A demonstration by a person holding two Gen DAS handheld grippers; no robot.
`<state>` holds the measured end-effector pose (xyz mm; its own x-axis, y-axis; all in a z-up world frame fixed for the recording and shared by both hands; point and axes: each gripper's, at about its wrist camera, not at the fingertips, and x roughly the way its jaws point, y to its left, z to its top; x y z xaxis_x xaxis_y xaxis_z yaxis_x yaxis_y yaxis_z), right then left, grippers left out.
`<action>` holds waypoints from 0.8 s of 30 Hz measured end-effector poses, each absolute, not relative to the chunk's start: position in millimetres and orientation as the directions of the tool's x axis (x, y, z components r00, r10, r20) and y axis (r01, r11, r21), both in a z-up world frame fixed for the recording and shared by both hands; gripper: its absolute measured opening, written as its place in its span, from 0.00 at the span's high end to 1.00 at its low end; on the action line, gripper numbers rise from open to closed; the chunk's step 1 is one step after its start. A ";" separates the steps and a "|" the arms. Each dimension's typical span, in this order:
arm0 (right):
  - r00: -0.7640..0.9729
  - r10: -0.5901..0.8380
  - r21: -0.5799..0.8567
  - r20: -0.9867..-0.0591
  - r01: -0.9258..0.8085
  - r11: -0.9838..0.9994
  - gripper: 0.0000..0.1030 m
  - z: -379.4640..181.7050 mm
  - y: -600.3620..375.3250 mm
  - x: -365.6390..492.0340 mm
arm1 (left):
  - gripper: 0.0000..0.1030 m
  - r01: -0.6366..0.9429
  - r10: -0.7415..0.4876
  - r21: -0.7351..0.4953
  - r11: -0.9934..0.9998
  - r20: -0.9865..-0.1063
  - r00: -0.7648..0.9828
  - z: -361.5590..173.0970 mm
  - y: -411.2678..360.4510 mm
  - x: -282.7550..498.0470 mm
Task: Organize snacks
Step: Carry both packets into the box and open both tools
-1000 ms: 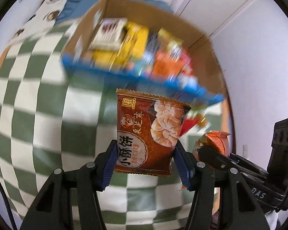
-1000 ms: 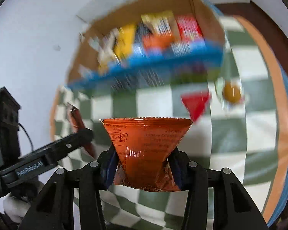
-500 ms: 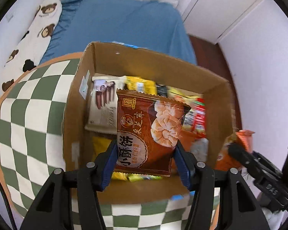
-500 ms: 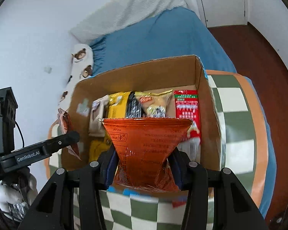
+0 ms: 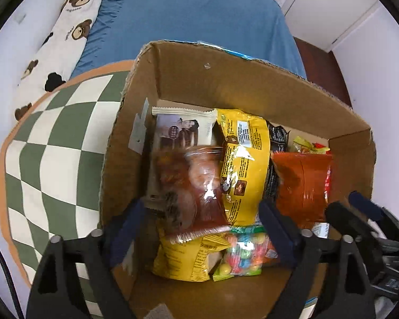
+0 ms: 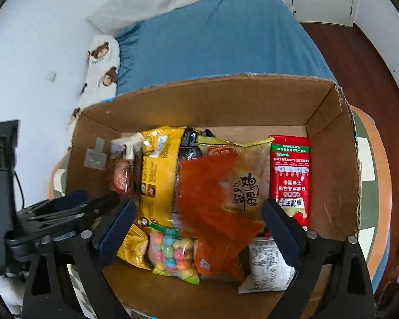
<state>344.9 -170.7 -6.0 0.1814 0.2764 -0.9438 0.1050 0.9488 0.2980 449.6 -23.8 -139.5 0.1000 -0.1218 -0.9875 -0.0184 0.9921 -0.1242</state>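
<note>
I look down into an open cardboard box holding several snack packets. My left gripper hangs over its left half with jaws opening wide. A brown biscuit packet, blurred, lies loose between them with no pad on it. My right gripper is over the right half, jaws also opening. The orange packet sits free below it on other snacks, apart from both pads. A yellow bag, a bag of coloured candy balls and a red packet lie around them.
The box stands on a table with a green and white checked cloth. Behind it is a bed with a blue sheet and a bear-print pillow. Dark wooden floor shows at the right.
Both grippers have travelled from the table to above the box and spread their jaws. The brown packet and the orange packet have left the pads and dropped among the snacks.
</note>
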 end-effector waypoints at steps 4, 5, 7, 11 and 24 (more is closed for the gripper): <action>0.173 0.244 0.263 -0.954 0.099 0.960 0.05 -8.2 -172.3 342.5 | 0.14 -0.019 -0.106 -0.110 0.994 -0.986 0.131 -133.6 -23.9 445.9; 0.177 0.225 0.244 -0.958 0.091 0.966 0.05 -6.9 -172.7 340.5 | 0.14 -0.015 -0.097 -0.100 0.995 -0.986 0.139 -131.4 -24.8 444.2; 0.188 0.200 0.218 -0.962 0.082 0.973 0.05 -5.2 -174.7 336.3 | 0.14 -0.011 -0.089 -0.092 0.996 -0.986 0.140 -127.2 -26.0 440.1; 0.203 0.162 0.182 -0.966 0.084 0.980 0.05 1.5 -182.4 321.4 | 0.14 0.018 -0.059 -0.057 0.998 -0.983 0.175 -118.0 -32.4 428.5; 0.332 0.039 0.074 -0.942 0.092 0.993 0.05 40.5 -193.9 239.4 | 0.14 0.077 -0.042 -0.014 0.997 -0.925 0.377 -68.6 -58.7 341.7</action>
